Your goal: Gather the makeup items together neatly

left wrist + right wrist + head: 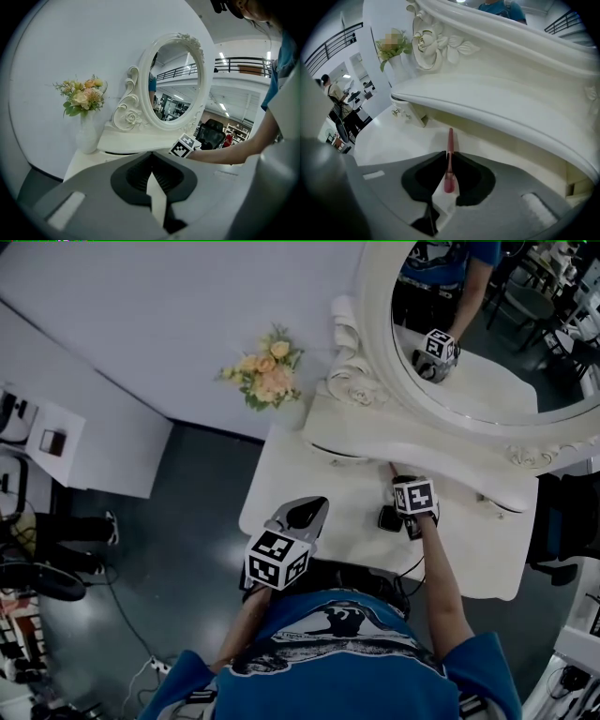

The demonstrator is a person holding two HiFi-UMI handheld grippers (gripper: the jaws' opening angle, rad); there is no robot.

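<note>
The right gripper [449, 158] is clamped on a slim pink makeup pencil [450, 138]. Its 2 jaws press the shaft from either side, about midway along. The blunt end sits back inside the jaw throat and the pointed end sticks out ahead of the tips, toward the raised shelf [487, 105] under the mirror [487, 334]. Gripping it along the jaw line likely keeps so thin a thing from rolling or pivoting while it is carried. The pencil seems to lie low over the dressing table [469, 554], just in front of that shelf; whether it touches the top I cannot tell.

In the head view a small dark thing [388, 518] sits right beside the right gripper [401, 486], on its left. It may be another makeup item and a sensible spot to gather toward, but it is too small to name.

The left gripper [151, 158] has its jaws together with nothing between them. It hangs back near the person's body, well to the left of the right gripper and off the table edge, probably to leave the working side free. A vase of flowers [267, 371] stands far ahead of it.
</note>
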